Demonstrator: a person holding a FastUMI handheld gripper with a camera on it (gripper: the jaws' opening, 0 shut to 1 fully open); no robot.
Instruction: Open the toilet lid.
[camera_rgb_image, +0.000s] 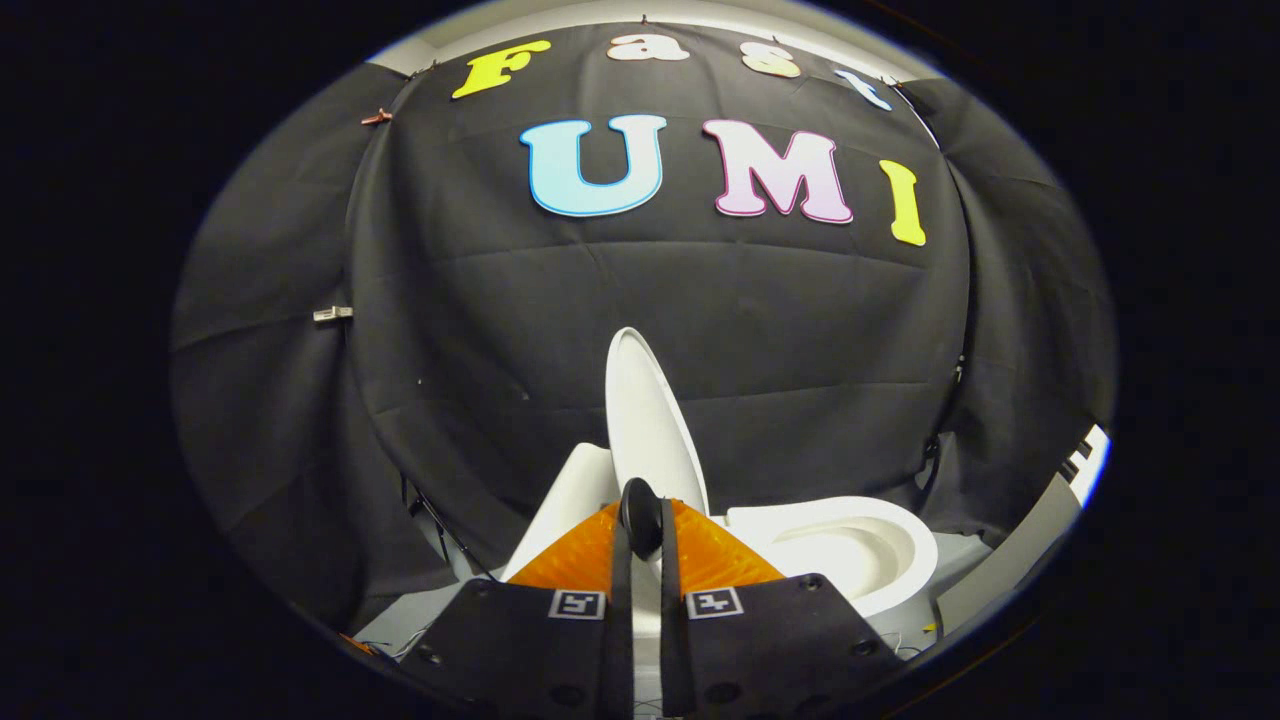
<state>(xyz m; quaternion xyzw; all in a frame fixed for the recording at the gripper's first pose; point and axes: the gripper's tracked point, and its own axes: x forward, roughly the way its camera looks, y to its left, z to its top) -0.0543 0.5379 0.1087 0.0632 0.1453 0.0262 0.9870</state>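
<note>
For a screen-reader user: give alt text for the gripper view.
The white toilet lid stands raised upright, just beyond the gripper, whose fingers are nearly closed with a narrow gap. The open white bowl sits beside them, black cloth behind.

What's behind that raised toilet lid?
The lid stands upright. Directly behind it hangs the black cloth wall, and beside its base sits the white tank. The fingers, nearly closed, cover the lid's lower edge and hinge, so those cannot be seen.
</note>
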